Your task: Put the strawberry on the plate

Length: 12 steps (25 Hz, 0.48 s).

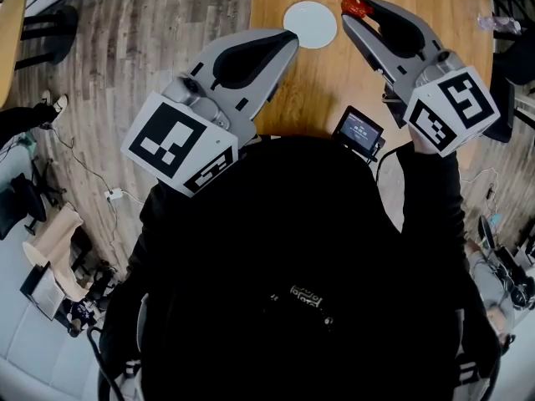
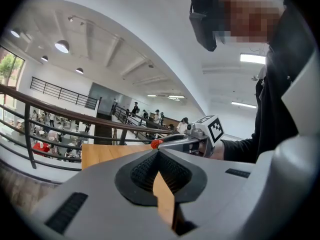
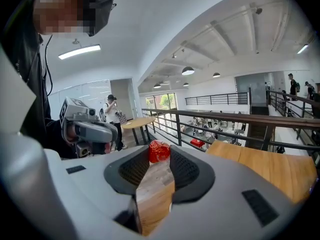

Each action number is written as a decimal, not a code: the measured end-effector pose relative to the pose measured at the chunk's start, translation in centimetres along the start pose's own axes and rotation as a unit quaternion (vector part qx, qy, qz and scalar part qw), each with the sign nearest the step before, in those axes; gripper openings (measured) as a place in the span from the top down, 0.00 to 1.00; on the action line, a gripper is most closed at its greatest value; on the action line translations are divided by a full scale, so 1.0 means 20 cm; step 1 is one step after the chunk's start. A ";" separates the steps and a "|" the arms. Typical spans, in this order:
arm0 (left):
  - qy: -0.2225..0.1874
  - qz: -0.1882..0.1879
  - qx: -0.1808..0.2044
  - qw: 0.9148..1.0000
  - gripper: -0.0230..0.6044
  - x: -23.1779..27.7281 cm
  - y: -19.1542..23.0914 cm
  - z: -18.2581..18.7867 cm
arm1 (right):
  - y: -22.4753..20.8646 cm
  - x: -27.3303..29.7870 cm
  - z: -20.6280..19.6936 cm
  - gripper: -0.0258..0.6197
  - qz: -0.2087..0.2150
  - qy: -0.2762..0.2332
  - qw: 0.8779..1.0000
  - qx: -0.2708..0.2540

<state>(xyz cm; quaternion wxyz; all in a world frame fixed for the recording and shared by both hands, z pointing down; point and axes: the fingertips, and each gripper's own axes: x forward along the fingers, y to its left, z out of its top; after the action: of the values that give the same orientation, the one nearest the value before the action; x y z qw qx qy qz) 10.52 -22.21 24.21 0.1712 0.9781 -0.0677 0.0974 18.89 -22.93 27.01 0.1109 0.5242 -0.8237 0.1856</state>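
A person in black holds both grippers out ahead, tips pointing away from the body. The left gripper [image 1: 287, 40], on the left and nearer the torso, angles to the far right. Its jaws meet at the tips with nothing between them, as its own view [image 2: 159, 153] shows. The right gripper [image 1: 359, 12] reaches farther and angles to the far left. Its jaws [image 3: 160, 153] are part-way apart, and the pads press on a strawberry [image 1: 354, 7] pinched at their tips. A black sleeve [image 1: 430, 199] runs back from the right gripper's marker cube [image 1: 451, 107] to the shoulder. The left arm is mostly hidden behind its own cube [image 1: 180, 144].
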 end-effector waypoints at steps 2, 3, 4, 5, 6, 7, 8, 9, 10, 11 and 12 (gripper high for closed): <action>-0.003 0.008 -0.001 1.000 0.96 -0.01 0.01 0.01 | -0.02 0.02 -0.01 0.75 0.001 0.003 1.000 0.002; -0.003 0.011 -0.001 1.000 0.96 -0.02 0.02 0.01 | -0.03 0.02 -0.02 0.74 0.002 0.004 1.000 0.004; -0.003 0.013 -0.002 1.000 0.96 -0.03 0.02 0.01 | -0.04 0.03 -0.03 0.74 0.001 0.006 1.000 0.006; -0.003 0.015 -0.002 1.000 0.96 -0.03 0.02 0.01 | -0.05 0.03 -0.04 0.75 0.000 0.009 1.000 0.007; -0.003 0.015 -0.003 1.000 0.96 -0.03 0.01 0.01 | -0.07 0.04 -0.06 0.75 -0.002 0.012 1.000 0.007; -0.003 0.016 -0.004 1.000 0.96 -0.03 0.01 0.01 | -0.08 0.04 -0.07 0.74 -0.004 0.017 1.000 0.008; -0.004 0.017 -0.005 1.000 0.96 -0.03 0.01 0.00 | -0.09 0.05 -0.08 0.75 -0.006 0.021 1.000 0.009; -0.004 0.017 -0.006 1.000 0.96 -0.03 0.01 0.00 | -0.09 0.05 -0.10 0.75 -0.007 0.025 1.000 0.010; -0.004 0.018 -0.007 1.000 0.96 -0.03 0.00 0.00 | -0.10 0.06 -0.12 0.74 -0.007 0.029 1.000 0.010; -0.004 0.018 -0.008 1.000 0.96 -0.03 0.00 -0.01 | -0.10 0.07 -0.13 0.74 -0.006 0.032 0.999 0.010; -0.003 0.019 -0.010 1.000 0.96 -0.03 0.00 -0.01 | -0.11 0.08 -0.15 0.75 -0.006 0.036 0.999 0.010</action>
<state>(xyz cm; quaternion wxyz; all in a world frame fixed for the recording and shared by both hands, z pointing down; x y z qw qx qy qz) 9.81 -22.06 24.28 0.1785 0.9752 -0.0880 0.0967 20.20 -23.76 30.65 0.1363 0.5228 -0.8144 0.2116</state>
